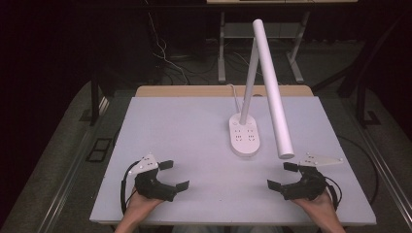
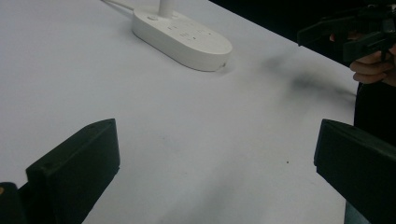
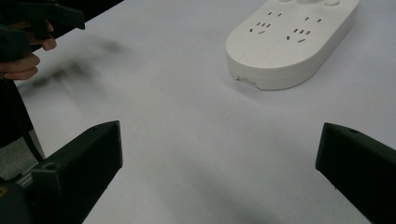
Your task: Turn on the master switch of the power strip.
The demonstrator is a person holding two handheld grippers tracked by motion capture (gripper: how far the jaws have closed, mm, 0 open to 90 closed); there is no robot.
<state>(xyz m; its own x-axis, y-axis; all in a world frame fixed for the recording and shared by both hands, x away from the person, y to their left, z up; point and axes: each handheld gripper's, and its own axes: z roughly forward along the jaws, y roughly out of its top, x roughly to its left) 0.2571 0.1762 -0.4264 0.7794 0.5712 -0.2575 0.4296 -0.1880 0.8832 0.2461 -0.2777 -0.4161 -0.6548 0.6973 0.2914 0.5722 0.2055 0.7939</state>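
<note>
**Both grippers waiting wide open near the lamp**

A white desk lamp (image 1: 246, 138) is standing on the pale counter (image 1: 184, 126), a little right of its middle and towards the far side. Its oval base is carrying two rows of sockets on top; a thin stem is rising from the far end of the base, and a long tube head (image 1: 272, 87) is slanting down from the top of the stem towards the person, ending above the counter just right of the base. A white cord is running off the far end of the base.

The left gripper (image 1: 173, 175) is sitting at the near left of the counter, held in a hand (image 1: 143, 203) coming in from the bottom edge. Its fingers (image 2: 77, 163) are standing spread wide, with nothing but bare counter between them. The lamp base (image 2: 182, 35) is lying well ahead of them.

The right gripper (image 1: 282, 175) is sitting at the near right, likewise held in a hand (image 1: 318, 204). Its fingers (image 3: 79, 161) are also spread wide and gripping nothing. The base (image 3: 292, 39) is lying ahead of them and apart from them, while the tip of the tube head is hanging just beyond that gripper.

The two grippers are pointing inward, towards each other, well apart.
</note>
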